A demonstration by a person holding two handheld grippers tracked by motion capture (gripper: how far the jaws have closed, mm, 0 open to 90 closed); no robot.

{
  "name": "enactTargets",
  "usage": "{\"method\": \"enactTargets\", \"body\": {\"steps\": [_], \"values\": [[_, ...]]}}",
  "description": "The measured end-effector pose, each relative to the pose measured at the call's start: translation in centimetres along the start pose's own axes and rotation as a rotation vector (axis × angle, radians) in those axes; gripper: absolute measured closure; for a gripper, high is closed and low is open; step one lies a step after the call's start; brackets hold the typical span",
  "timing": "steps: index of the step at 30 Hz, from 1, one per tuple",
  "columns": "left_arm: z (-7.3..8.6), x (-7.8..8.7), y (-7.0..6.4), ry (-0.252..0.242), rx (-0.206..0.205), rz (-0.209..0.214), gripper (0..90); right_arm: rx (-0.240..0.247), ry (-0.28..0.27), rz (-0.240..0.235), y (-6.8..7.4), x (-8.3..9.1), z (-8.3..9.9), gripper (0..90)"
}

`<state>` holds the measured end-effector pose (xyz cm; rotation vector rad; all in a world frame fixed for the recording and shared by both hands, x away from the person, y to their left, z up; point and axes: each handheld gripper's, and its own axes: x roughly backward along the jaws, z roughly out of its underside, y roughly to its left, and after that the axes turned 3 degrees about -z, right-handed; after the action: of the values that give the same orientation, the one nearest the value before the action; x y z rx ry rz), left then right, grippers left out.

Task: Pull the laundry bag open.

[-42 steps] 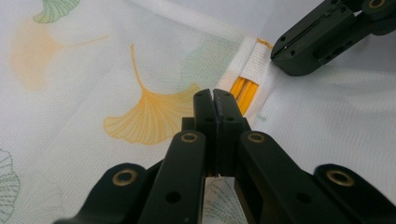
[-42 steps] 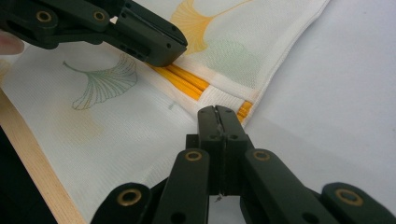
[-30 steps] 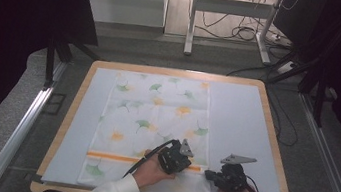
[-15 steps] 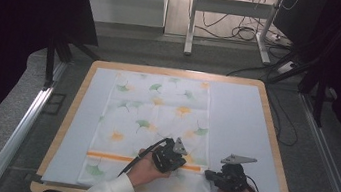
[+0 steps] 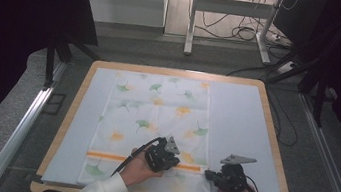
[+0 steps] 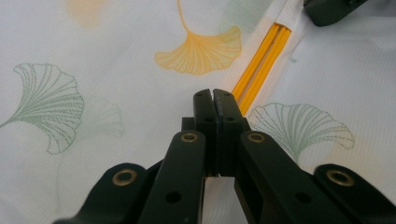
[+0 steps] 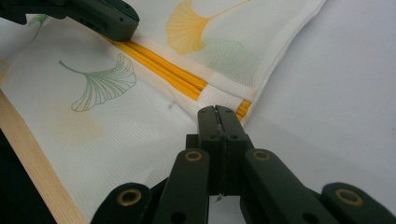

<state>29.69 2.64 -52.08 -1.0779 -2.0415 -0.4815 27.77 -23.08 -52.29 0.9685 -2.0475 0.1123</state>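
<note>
The leaf-printed cloth [image 5: 154,124] lies flat on the table [image 5: 250,122], its orange stripe [image 7: 163,70] just ahead of both closed fingertips — the left gripper [image 6: 213,100] and right gripper [image 7: 215,116] hold nothing, so pressing may wrinkle it.

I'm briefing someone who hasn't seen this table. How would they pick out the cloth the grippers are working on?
On the wooden-rimmed table lies a pale blue mat, and on it a white cloth. It is printed with green and yellow ginkgo leaves and has an orange double stripe across it near the person's edge.
</note>
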Motion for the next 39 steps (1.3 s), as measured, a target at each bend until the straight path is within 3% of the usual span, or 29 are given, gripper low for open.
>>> {"method": "enactTargets", "body": {"steps": [14,20,39], "values": [[0.4,0.3,0.3,0.001,0.014,-0.007,90.0,0.01,0.003,0.003,0.0,0.0,0.0,89.6],[0.8,0.5,1.0,0.008,0.038,-0.008,90.0,0.011,0.005,0.002,0.0,0.0,0.0,89.5],[1.8,1.3,2.0,0.028,0.049,-0.019,90.0,0.009,0.003,0.0,0.0,0.0,0.0,89.6]]}}
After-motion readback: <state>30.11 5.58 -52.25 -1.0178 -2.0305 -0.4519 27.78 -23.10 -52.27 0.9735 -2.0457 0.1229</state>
